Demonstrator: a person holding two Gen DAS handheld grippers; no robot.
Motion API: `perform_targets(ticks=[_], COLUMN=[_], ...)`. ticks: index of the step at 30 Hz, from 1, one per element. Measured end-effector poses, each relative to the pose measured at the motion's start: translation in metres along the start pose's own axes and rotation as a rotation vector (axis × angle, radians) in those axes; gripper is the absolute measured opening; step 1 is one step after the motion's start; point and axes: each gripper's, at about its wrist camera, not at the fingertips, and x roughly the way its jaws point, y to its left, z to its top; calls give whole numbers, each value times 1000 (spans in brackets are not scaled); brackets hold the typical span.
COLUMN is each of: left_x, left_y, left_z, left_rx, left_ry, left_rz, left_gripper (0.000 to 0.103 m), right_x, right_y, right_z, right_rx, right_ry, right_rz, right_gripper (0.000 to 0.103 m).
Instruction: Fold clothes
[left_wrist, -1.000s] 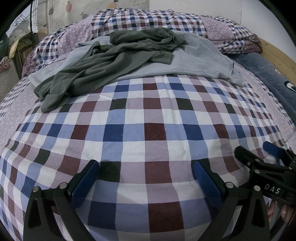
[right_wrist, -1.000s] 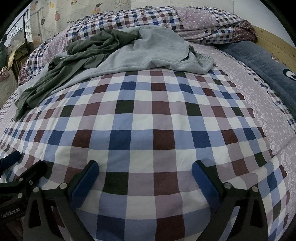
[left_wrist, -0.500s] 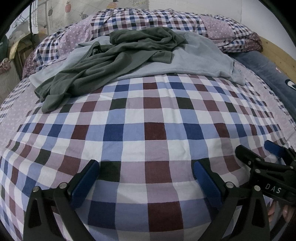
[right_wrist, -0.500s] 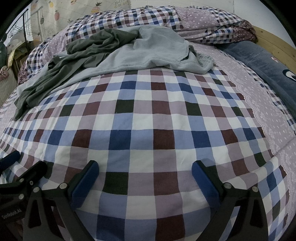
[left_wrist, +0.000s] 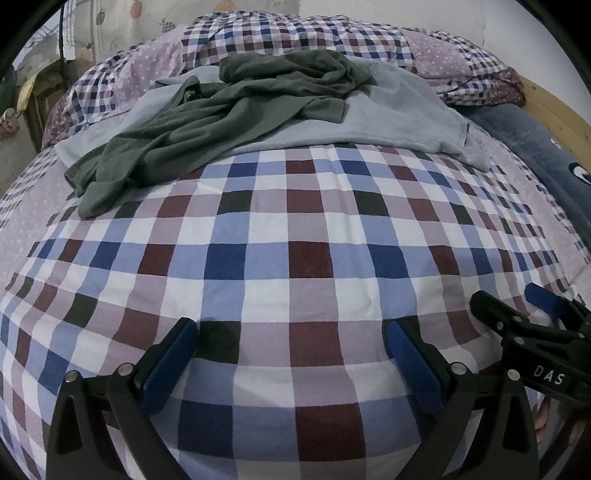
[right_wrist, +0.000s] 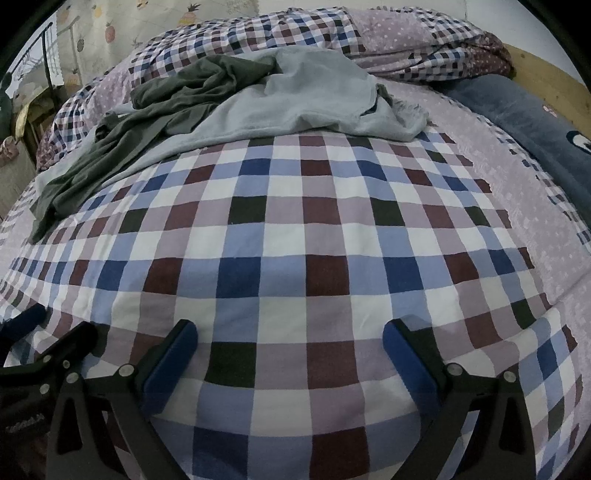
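A crumpled dark green garment (left_wrist: 221, 125) (right_wrist: 162, 110) lies on top of a pale grey-blue garment (left_wrist: 399, 114) (right_wrist: 306, 99) at the far side of the checked bedspread (left_wrist: 295, 258) (right_wrist: 295, 240). My left gripper (left_wrist: 291, 343) hovers open over the near part of the bedspread, well short of both garments, nothing between its blue pads. My right gripper (right_wrist: 290, 343) is open too and holds nothing. Each gripper shows at the edge of the other's view: the right one (left_wrist: 524, 317) at lower right, the left one (right_wrist: 48, 343) at lower left.
A bunched checked and dotted quilt (left_wrist: 332, 40) (right_wrist: 406, 40) lies behind the garments. A dark blue pillow (left_wrist: 546, 147) (right_wrist: 535, 114) runs along the right, beside a wooden bed frame (left_wrist: 554, 96) (right_wrist: 546, 70). Furniture (left_wrist: 33, 99) stands off the bed's left side.
Both views have shifted only slightly; the garments sit marginally lower and farther right in the left wrist view. Both grippers stay open and nothing has been taken hold of.
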Motion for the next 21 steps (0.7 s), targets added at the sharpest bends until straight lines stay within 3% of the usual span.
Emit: perform_targets(ticks=[6,14,18,21], left_x=[2,-6,-9,-19], left_y=[19,-12,-14,0], left_z=[2,0,2,8], left_rx=[3,14,-17,-77], left_ry=[0,-12,-31,-83], left_rz=[10,11,-36,-112], left_gripper=[103,103,103,102], right_x=[1,1,-1,-1], right_y=[2,2,2,2], right_z=[0,-1,-2,-2], right_rx=[4,14,19,25], right_ry=[6,0,-1,-1], right_rz=[-3,6,15,19], right_gripper=[103,103,103,103])
